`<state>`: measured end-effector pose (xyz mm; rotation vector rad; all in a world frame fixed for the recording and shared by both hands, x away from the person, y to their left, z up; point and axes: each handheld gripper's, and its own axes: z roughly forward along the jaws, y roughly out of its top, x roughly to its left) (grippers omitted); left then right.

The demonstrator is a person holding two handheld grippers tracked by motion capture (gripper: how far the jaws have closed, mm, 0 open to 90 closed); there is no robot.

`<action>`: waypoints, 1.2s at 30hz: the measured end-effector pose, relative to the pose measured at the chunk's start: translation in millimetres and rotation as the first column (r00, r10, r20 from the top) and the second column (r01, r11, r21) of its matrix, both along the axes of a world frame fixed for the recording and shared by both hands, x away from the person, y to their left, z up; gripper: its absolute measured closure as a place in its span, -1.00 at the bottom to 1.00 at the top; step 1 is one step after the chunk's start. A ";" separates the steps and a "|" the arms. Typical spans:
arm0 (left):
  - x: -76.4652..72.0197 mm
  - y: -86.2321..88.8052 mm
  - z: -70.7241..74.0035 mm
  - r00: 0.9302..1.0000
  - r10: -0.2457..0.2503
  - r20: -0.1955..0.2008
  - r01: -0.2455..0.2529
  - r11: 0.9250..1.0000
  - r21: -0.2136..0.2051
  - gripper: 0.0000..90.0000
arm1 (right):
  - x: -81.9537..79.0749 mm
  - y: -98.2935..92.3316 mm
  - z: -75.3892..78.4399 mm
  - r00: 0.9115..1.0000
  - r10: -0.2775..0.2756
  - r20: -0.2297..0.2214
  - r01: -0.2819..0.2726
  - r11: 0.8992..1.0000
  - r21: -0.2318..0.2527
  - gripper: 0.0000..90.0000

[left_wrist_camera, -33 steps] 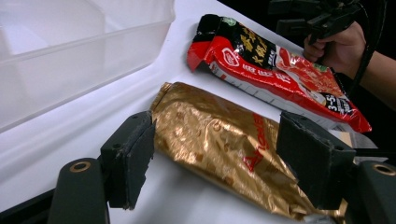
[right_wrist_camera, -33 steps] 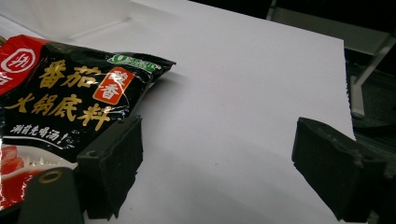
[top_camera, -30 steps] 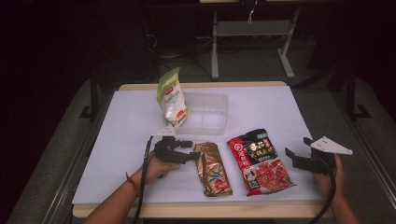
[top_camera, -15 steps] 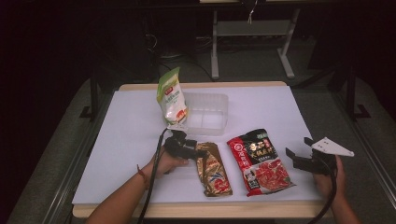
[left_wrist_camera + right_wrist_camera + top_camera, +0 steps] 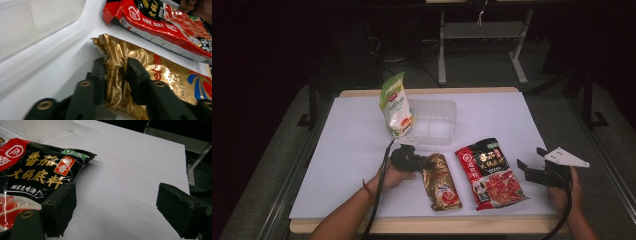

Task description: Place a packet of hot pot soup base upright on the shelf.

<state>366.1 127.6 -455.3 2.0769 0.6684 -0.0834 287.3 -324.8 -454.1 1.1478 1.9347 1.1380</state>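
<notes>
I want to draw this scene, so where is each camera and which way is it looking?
High view: sits above the table's near edge, looks forward and down; both forearms and grippers show.
Left gripper view: rides the left gripper, looking along its jaws, which have just been closing and now pinch the gold packet.
Right gripper view: rides the right gripper, jaws open over bare table beside the red-and-black packet.
Shared: high and left gripper views both show the gold packet.

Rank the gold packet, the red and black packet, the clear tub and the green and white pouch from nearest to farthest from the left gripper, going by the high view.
From the left gripper:
1. Gold packet, pinched between its jaws.
2. Clear tub, just beyond, up the table.
3. Red and black packet, to its right.

The green and white pouch, leaning at the tub's left end, is too close to call against the tub.
</notes>
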 end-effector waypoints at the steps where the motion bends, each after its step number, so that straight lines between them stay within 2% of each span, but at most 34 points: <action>1: -0.9 0.0 0.7 1.000 0.010 0.022 -0.010 1.000 0.007 0.69 | 0.1 0.0 0.0 1.000 0.000 -0.001 0.000 1.000 0.000 -0.65; 2: -1.9 0.2 1.5 0.999 0.026 0.043 -0.027 1.000 0.009 0.82 | 0.1 -0.1 0.0 1.000 0.002 -0.002 -0.002 1.000 0.001 -0.65; 3: -1.9 0.2 1.5 0.999 0.026 0.043 -0.027 1.000 0.009 0.88 | 0.1 -0.1 0.0 1.000 0.002 -0.002 -0.002 1.000 0.001 -0.65; 4: -2.3 1.0 2.9 0.997 0.031 0.065 -0.032 0.999 0.011 0.91 | 0.2 -0.2 0.1 1.000 0.004 -0.003 -0.004 1.000 0.003 -0.65; 6: -3.2 1.0 3.5 0.997 0.039 0.069 -0.039 0.999 0.001 0.92 | 0.2 -0.3 0.1 1.000 0.005 -0.004 -0.004 1.000 0.004 -0.65; 8: -6.3 0.1 6.8 0.995 0.040 0.096 -0.041 0.999 0.004 0.93 | 0.0 -0.6 0.2 1.000 0.006 -0.002 -0.006 1.000 0.006 -0.65; 9: -7.9 0.5 9.7 0.993 0.045 0.105 -0.045 0.999 -0.006 0.93 | -0.1 -0.9 0.2 1.000 0.006 -0.001 -0.006 1.000 0.008 -0.65; 10: -12.8 1.6 17.6 0.988 0.066 0.141 -0.064 0.998 -0.024 0.94 | -0.1 -1.0 0.2 1.000 0.007 -0.002 -0.007 1.000 0.010 -0.65; 11: -12.8 1.6 17.6 0.988 0.066 0.141 -0.064 0.998 -0.024 0.94 | -0.1 -1.0 0.2 1.000 0.007 -0.002 -0.007 1.000 0.010 -0.65; 12: -15.6 3.6 23.6 0.982 0.080 0.168 -0.075 0.996 -0.041 0.94 | 0.1 -1.2 0.2 1.000 0.007 -0.003 -0.007 1.000 0.012 -0.65; 14: -17.9 8.8 32.7 0.979 0.093 0.182 -0.079 0.993 -0.085 0.95 | 0.5 -1.4 0.2 1.000 0.008 -0.007 -0.007 1.000 0.015 -0.65; 15: -18.9 11.9 36.8 0.975 0.108 0.195 -0.090 0.991 -0.101 0.95 | 0.6 -1.5 0.2 1.000 0.007 -0.006 -0.007 1.000 0.016 -0.65; 16: -18.9 18.1 42.7 0.972 0.133 0.194 -0.107 0.985 -0.139 0.95 | 0.4 -1.8 0.2 1.000 0.006 -0.004 -0.006 1.000 0.018 -0.65; 17: -18.9 18.1 42.7 0.972 0.133 0.194 -0.107 0.985 -0.139 0.95 | 0.4 -1.8 0.2 1.000 0.006 -0.004 -0.006 1.000 0.018 -0.65; 18: -19.4 25.3 48.9 0.966 0.161 0.203 -0.126 0.977 -0.173 0.95 | 0.0 -1.9 0.3 1.000 0.004 -0.003 -0.004 1.000 0.021 -0.65; 19: -19.4 25.3 48.9 0.966 0.161 0.203 -0.126 0.977 -0.173 0.95 | 0.0 -1.9 0.3 1.000 0.004 -0.003 -0.004 1.000 0.021 -0.65; 20: -19.2 30.0 52.3 0.965 0.170 0.201 -0.129 0.971 -0.199 0.95 | -0.1 -2.0 0.3 1.000 0.005 -0.001 -0.005 1.000 0.021 -0.65; 22: -21.1 35.5 57.1 0.959 0.188 0.214 -0.141 0.966 -0.218 0.95 | 0.3 -1.7 0.2 1.000 0.005 -0.003 -0.005 1.000 0.018 -0.65; 23: -22.3 38.2 59.7 0.958 0.190 0.214 -0.138 0.963 -0.233 0.95 | 0.6 -1.6 0.2 1.000 0.005 -0.006 -0.005 1.000 0.018 -0.65; 25: -25.9 43.1 65.5 0.951 0.208 0.229 -0.145 0.954 -0.261 0.95 | 1.0 -1.7 0.1 1.000 0.005 -0.009 -0.005 1.000 0.018 -0.65; 28: -30.7 48.7 75.1 0.944 0.220 0.247 -0.141 0.943 -0.301 0.96 | 1.9 -2.2 0.2 1.000 0.008 -0.019 -0.007 1.000 0.022 -0.65; 29: -31.2 50.0 76.8 0.944 0.218 0.248 -0.136 0.941 -0.311 0.96 | 2.2 -2.4 0.2 1.000 0.007 -0.021 -0.007 1.000 0.023 -0.65; 31: -33.9 53.0 81.9 0.937 0.235 0.258 -0.143 0.933 -0.330 0.96 | 2.4 -2.6 0.3 1.000 0.007 -0.023 -0.007 1.000 0.024 -0.65; 33: -35.1 55.6 85.2 0.936 0.240 0.257 -0.139 0.924 -0.355 0.96 | 2.5 -2.5 0.3 1.000 0.011 -0.023 -0.010 1.000 0.023 -0.65; 34: -37.1 58.1 89.0 0.932 0.250 0.261 -0.142 0.918 -0.371 0.96 | 2.9 -2.3 0.2 1.000 0.011 -0.026 -0.011 1.000 0.022 -0.65; 35: -38.0 59.4 90.6 0.932 0.253 0.258 -0.141 0.912 -0.384 0.96 | 3.1 -2.3 0.1 1.000 0.010 -0.028 -0.010 1.000 0.022 -0.65; 36: -38.0 59.4 90.6 0.932 0.253 0.258 -0.141 0.912 -0.384 0.96 | 3.1 -2.3 0.1 1.000 0.010 -0.028 -0.010 1.000 0.022 -0.65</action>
